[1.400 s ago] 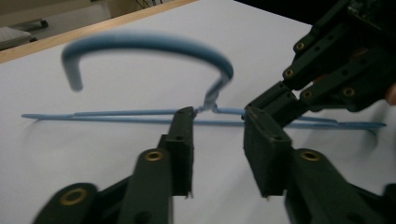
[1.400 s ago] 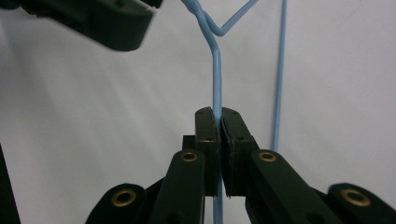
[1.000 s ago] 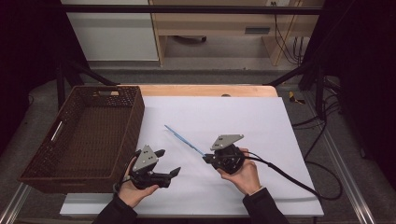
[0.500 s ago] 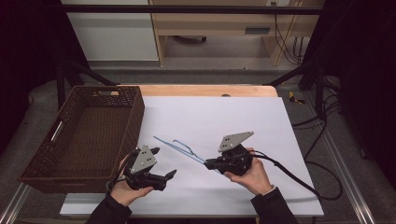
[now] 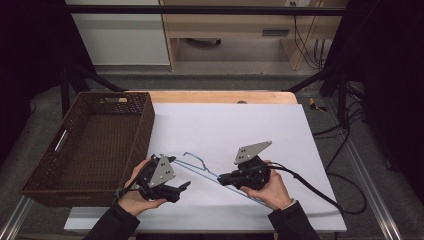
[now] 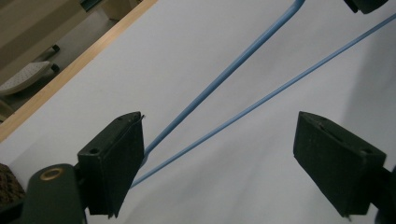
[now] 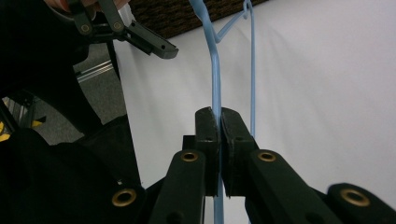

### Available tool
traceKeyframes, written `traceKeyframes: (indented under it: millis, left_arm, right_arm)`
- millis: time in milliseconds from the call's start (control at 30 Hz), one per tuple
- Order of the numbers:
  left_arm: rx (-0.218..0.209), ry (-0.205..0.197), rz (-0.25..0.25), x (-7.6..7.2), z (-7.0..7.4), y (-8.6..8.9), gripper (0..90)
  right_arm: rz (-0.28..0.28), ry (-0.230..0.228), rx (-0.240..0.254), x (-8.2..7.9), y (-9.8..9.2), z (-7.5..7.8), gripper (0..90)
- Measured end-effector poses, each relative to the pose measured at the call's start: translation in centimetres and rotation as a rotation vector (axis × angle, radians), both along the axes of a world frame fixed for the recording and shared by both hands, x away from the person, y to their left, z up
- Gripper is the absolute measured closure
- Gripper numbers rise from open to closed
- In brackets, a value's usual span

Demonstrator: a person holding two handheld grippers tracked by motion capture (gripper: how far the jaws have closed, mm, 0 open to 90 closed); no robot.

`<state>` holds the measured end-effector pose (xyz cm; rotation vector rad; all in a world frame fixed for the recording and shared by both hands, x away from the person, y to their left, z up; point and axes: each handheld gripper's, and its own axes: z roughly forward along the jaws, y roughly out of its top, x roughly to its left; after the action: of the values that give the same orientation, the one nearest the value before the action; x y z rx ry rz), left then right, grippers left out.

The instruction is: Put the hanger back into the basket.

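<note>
Blue hanger (image 7: 215,70) seems clamped in right claw (image 7: 219,116); left claw (image 6: 219,154) gapes, closing.

Count taken at the table: one blue wire hanger (image 5: 210,172), one brown wicker basket (image 5: 95,145), and one white sheet (image 5: 240,125) covering the tabletop. Two hand-held grippers were present, the left gripper (image 5: 182,187) and the right gripper (image 5: 222,178), each with one trailing cable. Two hands were counted, one per gripper.
</note>
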<state>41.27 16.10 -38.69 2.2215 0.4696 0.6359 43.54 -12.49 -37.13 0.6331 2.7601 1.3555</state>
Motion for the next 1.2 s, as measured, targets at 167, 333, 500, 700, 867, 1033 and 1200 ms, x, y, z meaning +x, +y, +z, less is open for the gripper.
traceKeyframes:
  millis: [167, 333, 500, 700, 867, 1033, 1200]
  left_arm:
    - [0.028, -0.023, -0.015, 0.3, -0.4, -0.5, 19.3]
    - [0.071, -0.067, -0.021, 0.6, -1.0, -1.2, 27.1]
    - [0.089, -0.112, -0.038, 0.8, -1.3, -2.2, 41.1]
    - [0.122, -0.147, -0.036, 0.8, -1.9, -2.9, 58.0]
    - [0.143, -0.171, -0.043, 0.7, -1.9, -3.0, 70.7]
    - [0.166, -0.188, -0.045, 0.5, -1.9, -3.1, 75.6]
    - [0.216, -0.213, -0.049, 0.0, -2.1, -3.6, 78.5]
  right_arm:
    - [-0.004, 0.022, -0.010, 0.0, -0.2, -0.1, 87.7]
    - [-0.003, 0.041, 0.005, 0.0, -0.7, -0.3, 87.7]
    - [0.009, 0.055, 0.004, 0.0, -0.6, -0.8, 87.7]
    - [0.011, 0.069, -0.004, 0.2, -0.4, -1.1, 87.7]
    - [0.011, 0.069, 0.004, 0.2, -0.3, -1.1, 87.7]
    - [0.015, 0.072, 0.009, 0.2, -0.3, -1.1, 87.7]
    - [0.008, 0.065, -0.001, 0.2, -0.4, -1.1, 87.5]
